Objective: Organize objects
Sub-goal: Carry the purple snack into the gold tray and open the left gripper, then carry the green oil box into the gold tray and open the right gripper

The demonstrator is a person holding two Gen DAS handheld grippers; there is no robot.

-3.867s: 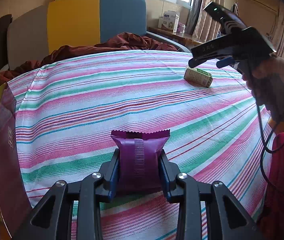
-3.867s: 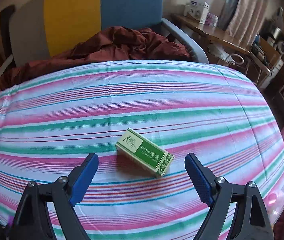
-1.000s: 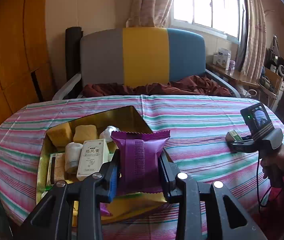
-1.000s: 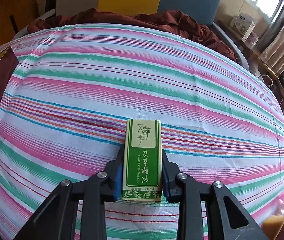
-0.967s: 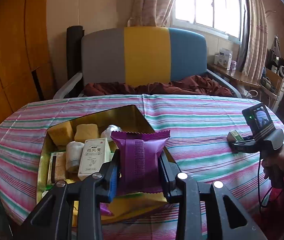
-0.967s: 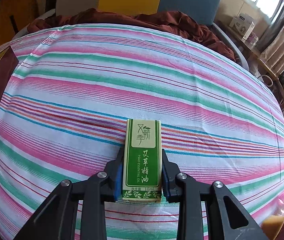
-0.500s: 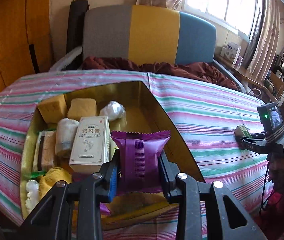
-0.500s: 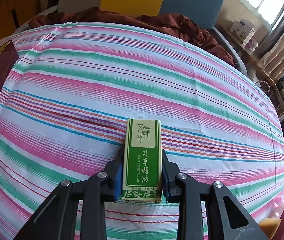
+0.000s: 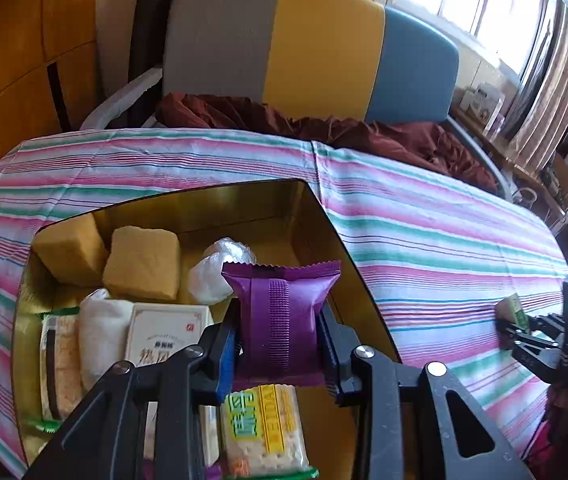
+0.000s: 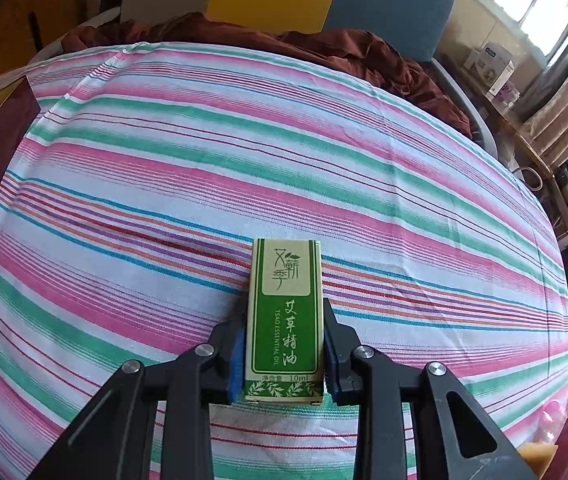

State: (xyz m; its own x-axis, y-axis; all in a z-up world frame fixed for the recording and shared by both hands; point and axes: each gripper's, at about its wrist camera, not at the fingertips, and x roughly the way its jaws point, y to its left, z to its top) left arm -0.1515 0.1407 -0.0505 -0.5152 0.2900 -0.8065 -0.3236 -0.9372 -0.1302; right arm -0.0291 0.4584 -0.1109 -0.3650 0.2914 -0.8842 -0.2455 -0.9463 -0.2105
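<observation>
Mid-delivery: purple packet [image 9: 284, 316] clamped between the blue pads of the left gripper [image 9: 280, 344], held over the open gold box [image 9: 323, 216], above the near right part of its floor. Green carton [image 10: 284, 316] pinched upright-on in the right gripper [image 10: 284, 344], jaws narrow on its long sides, low over the striped cloth [image 10: 244, 140], well apart from the box; whether lifted clear or touching the cloth, hard to tell. Next, probably: lower the packet into the bare gold patch by the right wall, between the white wad [image 9: 220, 268] and the cracker pack [image 9: 264, 424], then spread the jaws; afterwards carry the carton across to the box. Little free room, so a flat, careful drop called for. Packet: glossy foil pillow, zigzag-cut ends, ribbed seam down the middle, likely soft and crushable. Carton: stiff printed card, slim and rectangular, firm under a pinch. Box: mirror-like gold lining, straight walls, dark maroon outside. Inside it: two yellow sponge-like blocks [image 9: 144, 264], a rolled white cloth [image 9: 102, 336], a cream carton [image 9: 168, 336], a clear-wrapped wafer pack [image 9: 58, 360]. Cloth woven, slightly creased, in pink, green and white bands.
</observation>
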